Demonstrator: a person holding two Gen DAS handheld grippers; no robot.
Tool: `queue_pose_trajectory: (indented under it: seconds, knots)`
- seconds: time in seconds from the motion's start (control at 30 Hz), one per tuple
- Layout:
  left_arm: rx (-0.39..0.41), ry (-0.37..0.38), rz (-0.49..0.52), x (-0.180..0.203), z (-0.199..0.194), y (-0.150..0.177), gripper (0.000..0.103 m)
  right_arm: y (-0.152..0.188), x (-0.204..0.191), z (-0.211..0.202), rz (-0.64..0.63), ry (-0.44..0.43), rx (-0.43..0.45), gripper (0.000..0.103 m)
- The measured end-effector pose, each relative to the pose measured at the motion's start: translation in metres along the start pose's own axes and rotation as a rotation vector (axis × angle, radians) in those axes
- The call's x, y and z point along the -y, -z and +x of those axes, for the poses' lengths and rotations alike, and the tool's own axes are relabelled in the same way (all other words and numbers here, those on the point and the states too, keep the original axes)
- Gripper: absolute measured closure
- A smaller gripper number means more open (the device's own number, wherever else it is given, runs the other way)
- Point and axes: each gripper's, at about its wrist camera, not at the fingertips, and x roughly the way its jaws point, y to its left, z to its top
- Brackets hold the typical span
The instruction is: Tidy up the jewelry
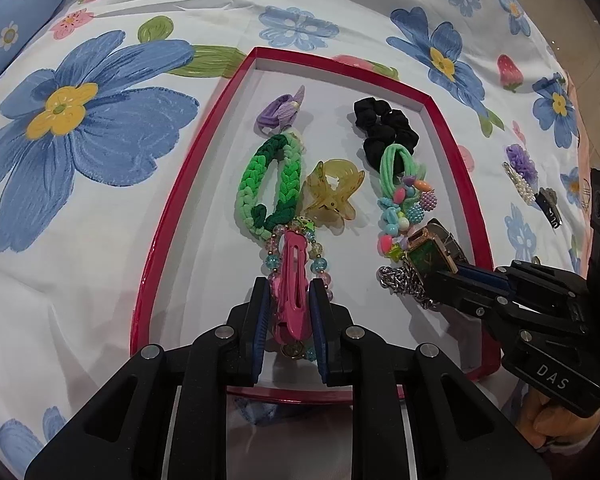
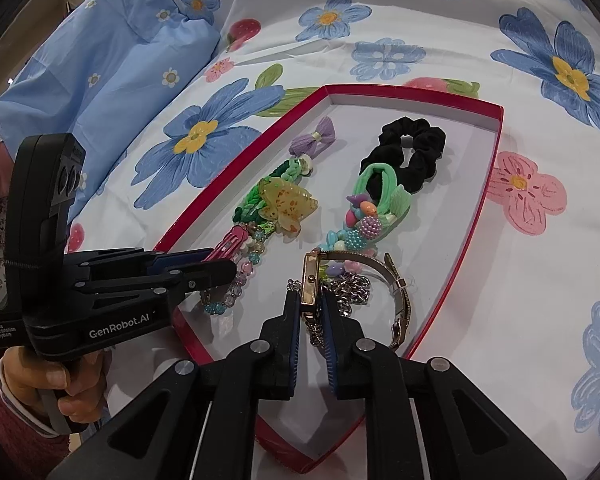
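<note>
- The red-rimmed tray [image 1: 456,152] lies on a bed sheet [image 1: 100,260] printed with blue flowers and strawberries.
- The left tongs [image 1: 289,284] reach down into the near end of the tray, their 2 blue pads closed on a pink hair clip [image 1: 294,280]; the clip lies over a beaded bracelet [image 1: 320,264].
- The right tongs [image 2: 311,300] straddle the edge of a gold-framed watch [image 2: 310,280] with a green face, at the near right of the tray. The right-hand pad stands slightly off the case, so whether the watch is truly pinched cannot be told. A silver chain [image 2: 352,288] lies under and beside the watch.
- Further in, the left column holds a green braided band [image 1: 268,184] and a purple bow tie [image 1: 282,110]; an amber claw clip [image 1: 332,196] sits just beside the band.
- The right column holds a mint hair tie with coloured beads [image 1: 400,192], overlapping a black scrunchie [image 1: 384,128].
- Outside the tray, on the sheet to its right, lie a pearl clip [image 1: 520,182], a purple flower piece [image 1: 520,160] and a dark clip [image 1: 548,204].
- A hand [image 2: 56,384] grips the left handle.
</note>
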Motion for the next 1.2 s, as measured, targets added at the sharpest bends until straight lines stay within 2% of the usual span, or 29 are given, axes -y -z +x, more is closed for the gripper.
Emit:
queue_pose_trajectory:
  seconds: [0.2, 0.33, 0.43, 0.57, 0.7, 0.83, 1.0, 1.2]
  knots:
    - [0.017, 0.009, -0.011, 0.001, -0.007, -0.001, 0.076, 0.0, 0.002, -0.005, 0.013, 0.003, 0.012, 0.082]
    - [0.027, 0.008, -0.021, 0.003, -0.012, 0.0, 0.063, -0.001, 0.003, -0.01, 0.024, 0.0, 0.026, 0.08]
    - [0.039, 0.012, -0.033, 0.002, -0.018, 0.001, 0.061, -0.002, 0.005, -0.019, 0.033, 0.001, 0.051, 0.071]
    - [0.059, 0.018, -0.076, -0.001, -0.029, 0.004, 0.037, -0.001, 0.008, -0.038, 0.05, 0.032, 0.117, 0.069]
    - [0.073, 0.031, -0.119, -0.006, -0.038, 0.009, 0.033, 0.0, 0.015, -0.055, 0.081, 0.043, 0.184, 0.053]
    - [0.101, 0.026, -0.156, -0.009, -0.05, 0.015, 0.028, 0.003, 0.025, -0.067, 0.126, 0.032, 0.219, 0.048]
    - [0.162, 0.04, -0.209, -0.008, -0.07, 0.026, 0.024, 0.01, 0.029, -0.078, 0.159, -0.008, 0.253, 0.037]
    - [0.196, 0.035, -0.256, -0.007, -0.082, 0.04, 0.017, 0.023, 0.03, -0.089, 0.195, -0.054, 0.295, 0.034]
